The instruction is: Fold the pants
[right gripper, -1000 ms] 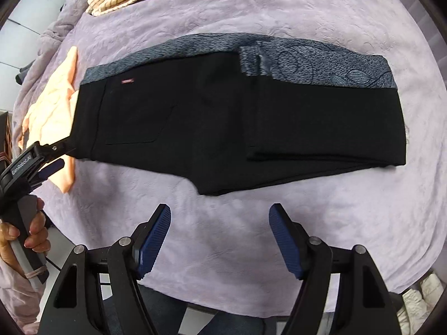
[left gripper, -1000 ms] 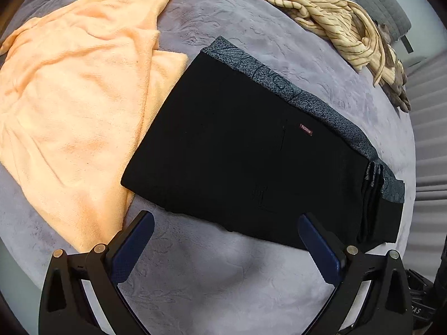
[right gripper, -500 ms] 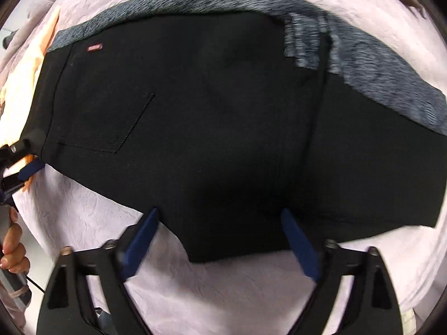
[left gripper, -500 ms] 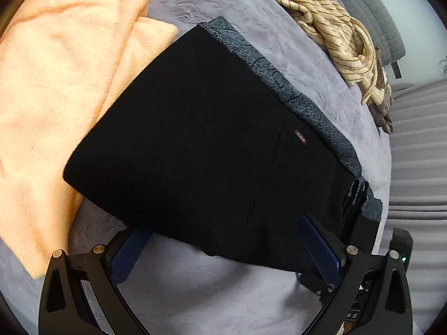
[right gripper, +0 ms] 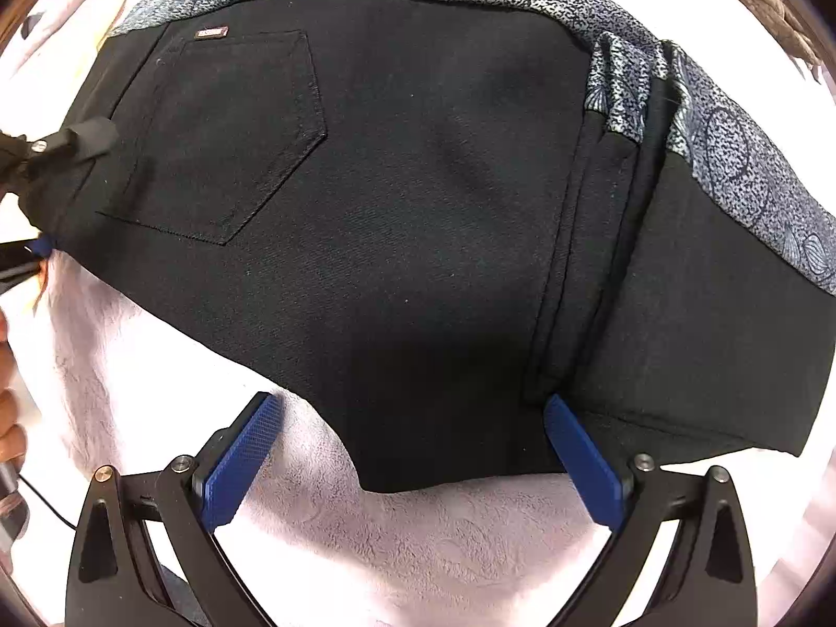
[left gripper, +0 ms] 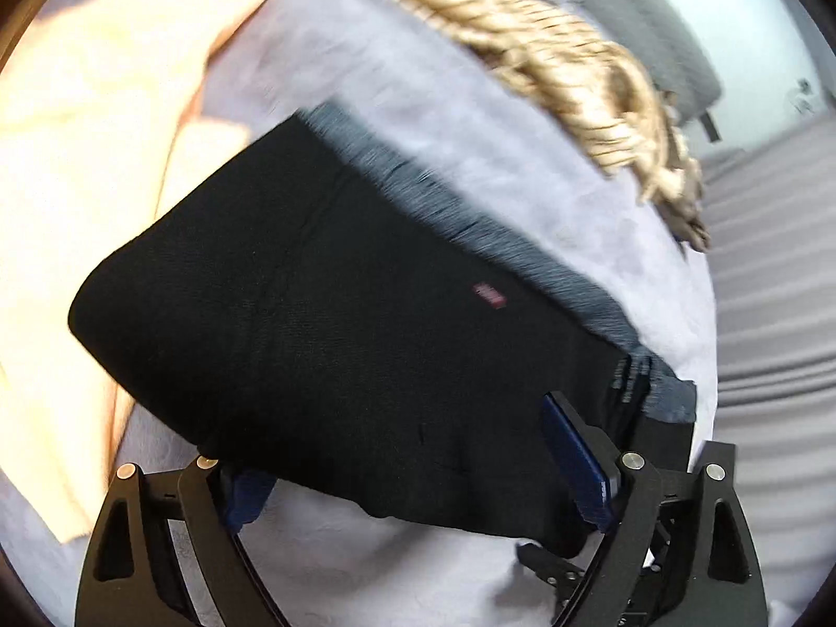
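**Both hand-held grippers at the near edge of the folded pants**

The right hand-held gripper (right gripper: 413, 462) is spread wide, straddling the near edge of the black pants (right gripper: 418, 209) on the lavender bed cover (right gripper: 444, 548). The left hand-held gripper (left gripper: 418, 475), its jaws just closing but apart, brackets the pants' end. Beyond lie an orange towel (left gripper: 94, 167) and striped cloth (left gripper: 548, 52).

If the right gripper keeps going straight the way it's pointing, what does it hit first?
Most likely the near edge of the black pants, which already lies between the open fingers of the right gripper; the blanket lies under it.
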`<move>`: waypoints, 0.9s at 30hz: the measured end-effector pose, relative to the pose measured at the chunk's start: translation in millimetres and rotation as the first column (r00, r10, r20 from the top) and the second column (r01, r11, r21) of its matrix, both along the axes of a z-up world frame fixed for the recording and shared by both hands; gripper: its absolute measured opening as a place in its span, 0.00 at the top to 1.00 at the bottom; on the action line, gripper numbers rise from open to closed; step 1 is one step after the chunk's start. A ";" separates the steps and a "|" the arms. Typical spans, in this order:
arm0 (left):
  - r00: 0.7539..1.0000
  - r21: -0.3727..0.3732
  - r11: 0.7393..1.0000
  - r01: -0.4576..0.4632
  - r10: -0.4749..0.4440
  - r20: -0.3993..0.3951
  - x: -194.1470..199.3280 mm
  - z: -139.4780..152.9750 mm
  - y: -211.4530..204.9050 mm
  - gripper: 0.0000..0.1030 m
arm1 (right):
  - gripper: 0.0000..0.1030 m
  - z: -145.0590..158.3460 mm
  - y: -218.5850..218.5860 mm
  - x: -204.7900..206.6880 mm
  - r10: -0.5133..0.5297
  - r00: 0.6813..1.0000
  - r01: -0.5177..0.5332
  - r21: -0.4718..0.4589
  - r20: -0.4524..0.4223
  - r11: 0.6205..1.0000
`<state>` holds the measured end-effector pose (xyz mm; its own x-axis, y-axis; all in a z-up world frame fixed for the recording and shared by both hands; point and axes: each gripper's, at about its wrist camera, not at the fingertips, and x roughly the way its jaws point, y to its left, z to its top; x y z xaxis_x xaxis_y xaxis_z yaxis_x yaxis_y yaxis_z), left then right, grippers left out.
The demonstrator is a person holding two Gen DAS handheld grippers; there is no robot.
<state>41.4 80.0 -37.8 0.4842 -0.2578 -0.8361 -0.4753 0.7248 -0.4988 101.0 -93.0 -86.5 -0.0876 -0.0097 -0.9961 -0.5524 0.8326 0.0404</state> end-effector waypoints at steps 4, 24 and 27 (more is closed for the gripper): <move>0.990 -0.008 0.999 -0.031 0.030 -0.138 12.6 -44.7 8.1 0.14 | 0.01 0.7 -3.9 2.6 0.004 1.000 -0.004 0.004 -0.006 1.000; 0.980 0.032 0.999 0.005 0.002 -0.198 21.7 -48.8 1.3 0.15 | 0.01 2.2 -8.3 -3.6 -0.042 0.999 0.042 0.032 -0.016 0.999; 0.981 0.038 0.999 0.008 0.000 -0.196 21.9 -49.4 0.6 0.15 | 0.01 9.6 -15.6 1.6 -0.080 0.996 0.082 0.058 -0.027 0.995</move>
